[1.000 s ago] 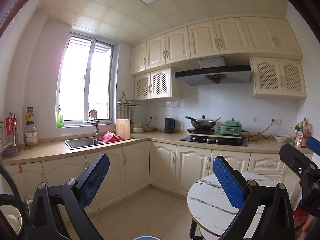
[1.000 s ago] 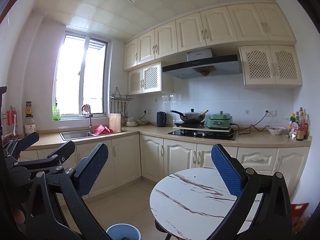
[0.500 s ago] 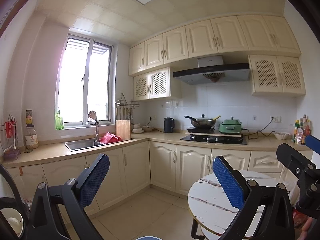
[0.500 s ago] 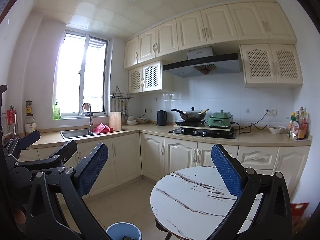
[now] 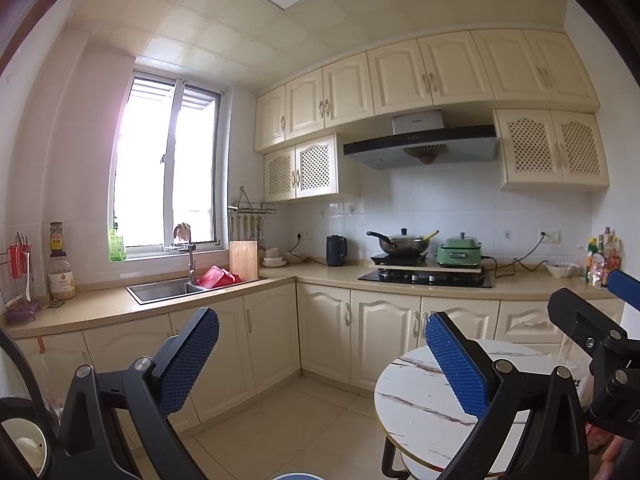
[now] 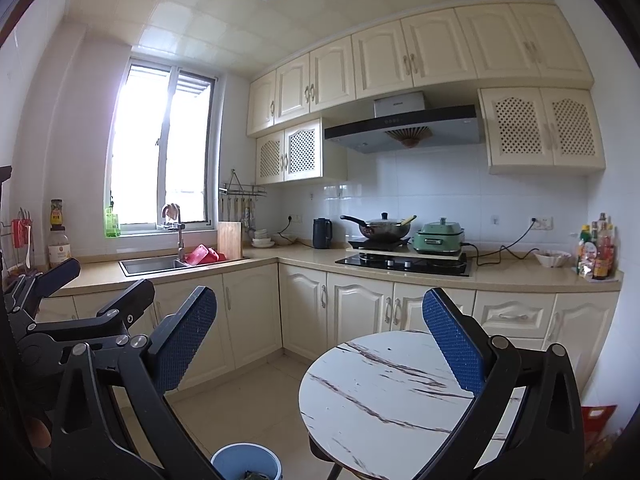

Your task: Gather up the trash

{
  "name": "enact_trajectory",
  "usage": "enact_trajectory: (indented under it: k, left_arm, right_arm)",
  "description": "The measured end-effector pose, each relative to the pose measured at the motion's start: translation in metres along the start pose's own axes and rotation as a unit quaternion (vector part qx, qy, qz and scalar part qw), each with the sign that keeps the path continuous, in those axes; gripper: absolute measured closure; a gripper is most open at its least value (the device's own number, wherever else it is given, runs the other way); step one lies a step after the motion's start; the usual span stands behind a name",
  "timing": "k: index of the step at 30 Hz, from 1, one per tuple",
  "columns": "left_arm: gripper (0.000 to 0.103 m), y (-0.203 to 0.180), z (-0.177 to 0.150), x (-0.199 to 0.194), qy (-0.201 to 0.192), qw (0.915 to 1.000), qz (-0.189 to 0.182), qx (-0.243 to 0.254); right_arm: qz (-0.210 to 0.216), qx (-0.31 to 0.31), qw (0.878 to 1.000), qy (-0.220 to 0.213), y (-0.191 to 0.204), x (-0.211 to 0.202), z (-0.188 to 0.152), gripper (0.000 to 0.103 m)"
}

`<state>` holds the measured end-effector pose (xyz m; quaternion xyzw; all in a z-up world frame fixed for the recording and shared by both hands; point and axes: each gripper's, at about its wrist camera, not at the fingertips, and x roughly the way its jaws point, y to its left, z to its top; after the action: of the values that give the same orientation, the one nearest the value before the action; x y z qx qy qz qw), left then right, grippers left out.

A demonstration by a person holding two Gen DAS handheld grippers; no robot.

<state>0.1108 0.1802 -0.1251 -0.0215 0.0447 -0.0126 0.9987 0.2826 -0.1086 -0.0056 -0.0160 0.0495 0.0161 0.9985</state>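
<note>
1. Blue-padded jaws on my left gripper (image 5: 320, 364) and right gripper (image 6: 320, 344) both stand spread wide, holding nothing.
2. Low centre of the right wrist view, a light-blue bin (image 6: 246, 462) sits on the floor beside the round marble-top table (image 6: 384, 392), with something dark inside.
3. No loose trash shows on the tabletop; I judge collecting barely begun or already finished, unclear which.

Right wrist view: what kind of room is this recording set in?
A home kitchen: a stainless steel sink under the window, a black gas hob beneath a range hood, and cream wall cabinets.
</note>
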Motion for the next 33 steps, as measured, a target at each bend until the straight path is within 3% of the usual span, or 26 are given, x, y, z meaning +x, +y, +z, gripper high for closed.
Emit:
enact_trajectory:
  k: [33]
  left_arm:
    - [0.001,0.014,0.008,0.001,0.000,1.0000,-0.006,0.002]
  right_arm:
    - [-0.003,0.003,1.000,0.001,-0.001,0.000,-0.004,0.000]
